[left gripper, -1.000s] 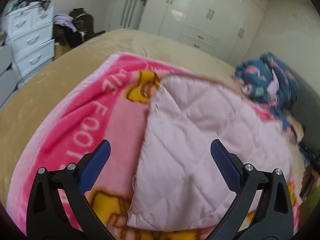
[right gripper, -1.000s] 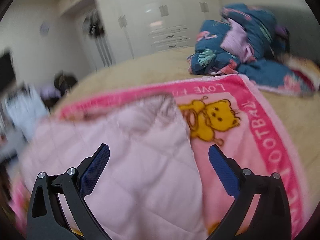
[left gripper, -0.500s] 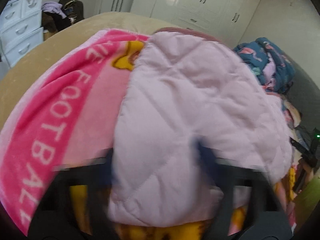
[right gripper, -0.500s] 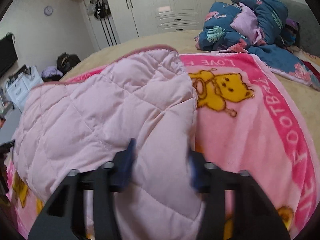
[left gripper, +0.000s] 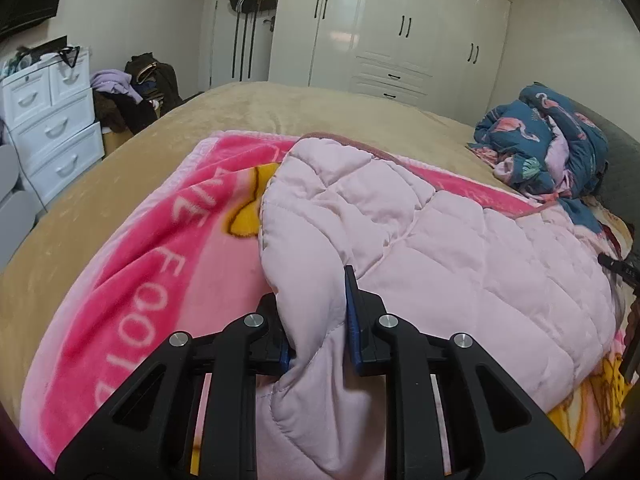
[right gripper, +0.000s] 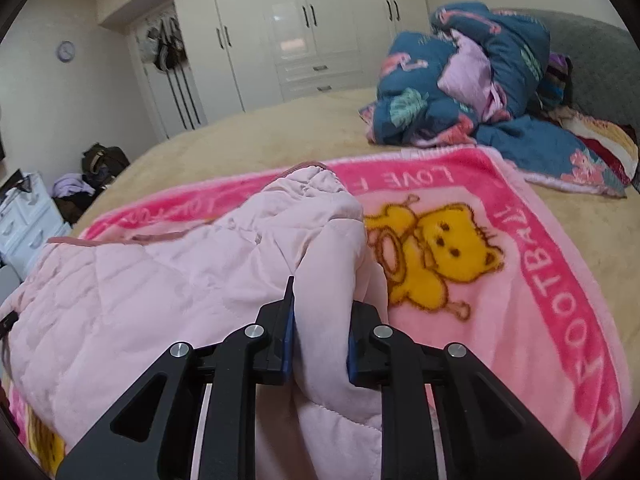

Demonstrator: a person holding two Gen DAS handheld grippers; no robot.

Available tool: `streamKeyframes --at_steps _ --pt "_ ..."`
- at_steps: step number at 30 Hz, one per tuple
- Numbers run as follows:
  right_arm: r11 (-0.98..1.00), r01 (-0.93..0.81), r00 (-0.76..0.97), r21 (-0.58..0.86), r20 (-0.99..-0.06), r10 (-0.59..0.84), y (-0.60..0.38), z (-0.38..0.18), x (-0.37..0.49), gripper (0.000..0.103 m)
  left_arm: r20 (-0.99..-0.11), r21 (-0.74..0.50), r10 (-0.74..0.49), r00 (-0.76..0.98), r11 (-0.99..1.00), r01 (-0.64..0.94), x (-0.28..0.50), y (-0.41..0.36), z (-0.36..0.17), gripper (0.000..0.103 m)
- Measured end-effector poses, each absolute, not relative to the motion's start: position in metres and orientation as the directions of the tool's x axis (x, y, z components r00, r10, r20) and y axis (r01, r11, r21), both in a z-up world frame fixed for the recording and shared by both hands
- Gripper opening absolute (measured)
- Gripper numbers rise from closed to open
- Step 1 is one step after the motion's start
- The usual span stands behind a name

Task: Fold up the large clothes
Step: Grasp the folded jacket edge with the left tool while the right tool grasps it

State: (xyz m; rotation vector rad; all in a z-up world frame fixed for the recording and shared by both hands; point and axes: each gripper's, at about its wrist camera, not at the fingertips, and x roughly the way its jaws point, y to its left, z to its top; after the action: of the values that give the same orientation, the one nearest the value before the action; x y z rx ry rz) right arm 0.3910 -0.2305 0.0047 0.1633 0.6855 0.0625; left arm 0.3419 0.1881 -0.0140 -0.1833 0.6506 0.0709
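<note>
A pale pink quilted garment [left gripper: 420, 240] lies on a bright pink cartoon blanket [left gripper: 160, 264] spread on the bed. My left gripper [left gripper: 316, 320] is shut on the garment's near left edge, with fabric bunched between the blue pads. In the right wrist view the same garment [right gripper: 168, 280] fills the lower left, and my right gripper [right gripper: 320, 328] is shut on its near right edge beside the yellow bear print [right gripper: 448, 248] on the blanket [right gripper: 560, 280]. The fabric hides the fingertips.
A heap of blue patterned bedding [left gripper: 548, 144] [right gripper: 472, 92] lies at the far right by the grey headboard [right gripper: 592, 64]. White drawers [left gripper: 48, 120] and a pile of dark clothes [left gripper: 136, 92] stand left of the bed. White wardrobes [left gripper: 400, 28] line the back wall.
Both grippers were open above the garment, moved down onto its near edge, and have closed on the fabric, one at each side.
</note>
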Motion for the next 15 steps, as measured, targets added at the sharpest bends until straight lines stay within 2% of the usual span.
streamKeyframes --at_steps 8,15 --pt "0.984 0.041 0.719 0.172 -0.689 0.09 -0.224 -0.033 0.422 0.019 -0.645 -0.141 0.008 0.764 0.982 -0.129 0.365 0.195 -0.038 0.015" --pt "0.98 0.064 0.71 0.188 -0.699 0.088 -0.225 -0.046 0.417 0.023 -0.67 -0.123 0.008 0.743 0.985 -0.121 0.369 0.196 -0.049 0.017"
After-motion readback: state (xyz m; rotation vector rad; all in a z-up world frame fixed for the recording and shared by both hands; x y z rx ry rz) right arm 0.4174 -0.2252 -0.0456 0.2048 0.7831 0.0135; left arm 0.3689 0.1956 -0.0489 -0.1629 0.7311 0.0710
